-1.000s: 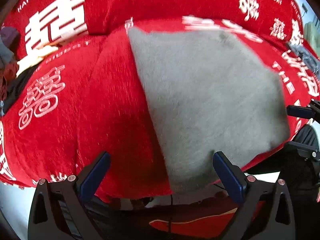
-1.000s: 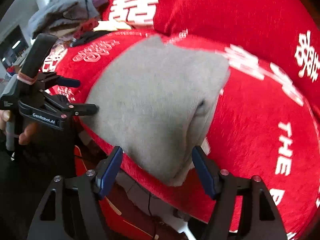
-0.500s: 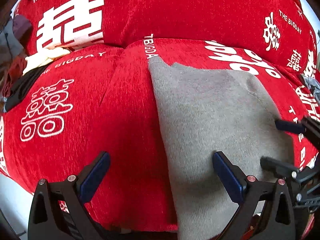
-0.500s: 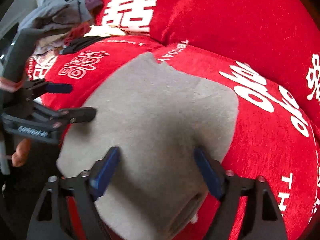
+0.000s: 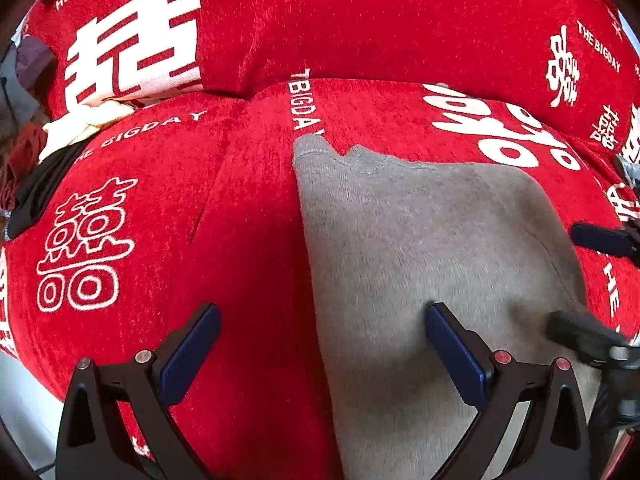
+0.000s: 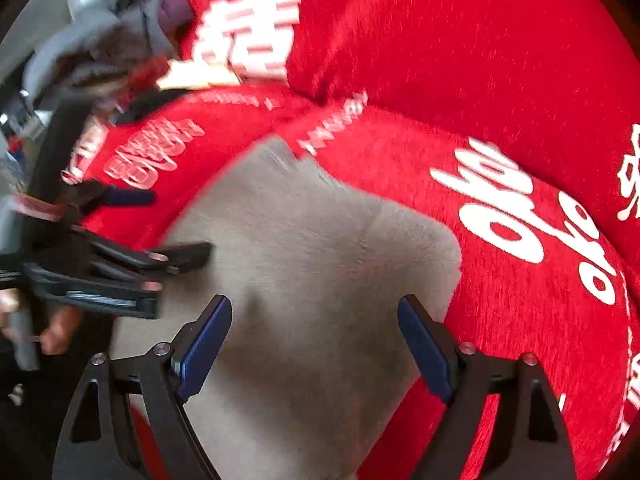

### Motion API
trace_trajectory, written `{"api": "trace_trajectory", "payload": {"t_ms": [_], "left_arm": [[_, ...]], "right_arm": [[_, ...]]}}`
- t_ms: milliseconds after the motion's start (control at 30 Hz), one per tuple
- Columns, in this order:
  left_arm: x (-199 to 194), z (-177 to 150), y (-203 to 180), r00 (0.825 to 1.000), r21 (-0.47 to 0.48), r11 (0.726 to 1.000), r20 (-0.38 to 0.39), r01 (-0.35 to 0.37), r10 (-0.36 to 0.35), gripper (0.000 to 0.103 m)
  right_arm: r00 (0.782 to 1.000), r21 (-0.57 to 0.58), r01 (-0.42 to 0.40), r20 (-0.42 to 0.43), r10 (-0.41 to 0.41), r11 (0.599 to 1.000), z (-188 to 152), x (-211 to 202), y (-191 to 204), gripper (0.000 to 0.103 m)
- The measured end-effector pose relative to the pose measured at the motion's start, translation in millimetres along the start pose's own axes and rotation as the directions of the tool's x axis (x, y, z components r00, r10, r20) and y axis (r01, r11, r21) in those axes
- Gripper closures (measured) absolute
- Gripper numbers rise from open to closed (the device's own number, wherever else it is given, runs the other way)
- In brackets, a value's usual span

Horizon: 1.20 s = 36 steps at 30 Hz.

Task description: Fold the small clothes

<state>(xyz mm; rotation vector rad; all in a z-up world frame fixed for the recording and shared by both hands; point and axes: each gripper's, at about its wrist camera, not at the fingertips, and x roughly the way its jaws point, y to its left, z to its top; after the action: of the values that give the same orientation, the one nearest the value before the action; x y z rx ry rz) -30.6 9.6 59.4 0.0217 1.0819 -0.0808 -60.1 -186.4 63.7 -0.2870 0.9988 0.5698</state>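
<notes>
A folded grey garment (image 5: 420,248) lies flat on the red sofa seat cushion (image 5: 160,208); it also shows in the right wrist view (image 6: 304,264). My left gripper (image 5: 320,344) is open and empty, straddling the garment's left edge near its front. My right gripper (image 6: 316,340) is open and empty, over the garment's front right part. The left gripper (image 6: 176,228) shows at the left of the right wrist view, the right gripper (image 5: 588,280) at the right edge of the left wrist view. The garment's near edge is hidden below both views.
The sofa has a red cover with white characters, and its backrest (image 5: 360,20) rises behind the seat. A pile of mixed clothes (image 6: 104,56) sits at the sofa's left end, also showing in the left wrist view (image 5: 36,148).
Both grippers have moved forward over the sofa seat. The grey garment, which hung over the front edge a second ago, now lies further back and fills the lower view. Both stay open.
</notes>
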Motion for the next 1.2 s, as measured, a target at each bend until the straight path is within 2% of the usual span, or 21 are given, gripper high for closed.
{"api": "trace_trajectory", "payload": {"t_ms": [67, 100, 233, 400, 467, 533, 600, 867, 967, 1000, 1100, 1200], "left_arm": [[5, 4, -2, 1.0, 0.006, 1.0, -0.006, -0.006, 0.006, 0.0], [7, 5, -3, 1.0, 0.007, 1.0, -0.011, -0.009, 0.009, 0.0], [16, 11, -4, 1.0, 0.009, 1.0, -0.015, -0.009, 0.009, 0.0], [22, 19, -6, 1.0, -0.005, 1.0, -0.027, -0.014, 0.013, 0.0], [20, 21, -6, 0.999, -0.016, 1.0, -0.046, -0.021, 0.02, 0.0], [10, 19, -8, 0.999, -0.02, 0.999, -0.043, -0.034, 0.034, 0.0], [-2, 15, -10, 0.999, -0.012, 0.999, -0.035, -0.038, 0.037, 0.0], [-29, -6, -13, 0.998, -0.03, 0.998, -0.029, -0.056, 0.055, 0.0], [-23, -19, -14, 0.992, -0.012, 0.993, -0.045, -0.118, 0.117, 0.0], [-17, -24, -14, 0.99, -0.003, 0.992, -0.063, -0.124, 0.123, 0.0], [-20, -37, -8, 0.995, -0.031, 0.996, -0.041, -0.089, 0.088, 0.0], [-26, -42, -10, 0.996, -0.023, 0.996, -0.041, -0.085, 0.084, 0.0]], "right_arm": [[0.999, 0.03, 0.02, -0.038, -0.019, 0.999, 4, 19, -10, 0.014], [0.999, 0.047, 0.011, -0.033, -0.009, 0.999, 7, 24, -15, 0.011], [0.999, 0.139, -0.005, -0.045, 0.011, 0.99, 15, 39, -39, 0.01], [0.997, 0.12, 0.03, -0.068, -0.022, 0.992, 19, 41, -39, 0.009], [0.993, 0.142, 0.09, -0.088, -0.078, 0.986, 20, 35, -39, 0.009], [0.981, 0.148, 0.181, -0.089, -0.17, 0.972, 18, 21, -35, 0.009], [0.97, 0.134, 0.24, -0.084, -0.23, 0.962, 14, 8, -29, 0.009], [0.99, 0.057, 0.134, -0.045, -0.131, 0.989, -17, -34, 10, 0.009], [0.978, 0.018, 0.195, -0.078, -0.193, 0.981, -33, -17, 20, 0.009], [0.979, 0.029, 0.191, -0.082, -0.188, 0.981, -39, -12, 19, 0.009], [0.99, 0.134, 0.13, -0.065, -0.122, 0.982, -54, -14, 1, 0.009], [0.988, 0.136, 0.138, -0.086, -0.127, 0.981, -68, -21, -1, 0.009]]}}
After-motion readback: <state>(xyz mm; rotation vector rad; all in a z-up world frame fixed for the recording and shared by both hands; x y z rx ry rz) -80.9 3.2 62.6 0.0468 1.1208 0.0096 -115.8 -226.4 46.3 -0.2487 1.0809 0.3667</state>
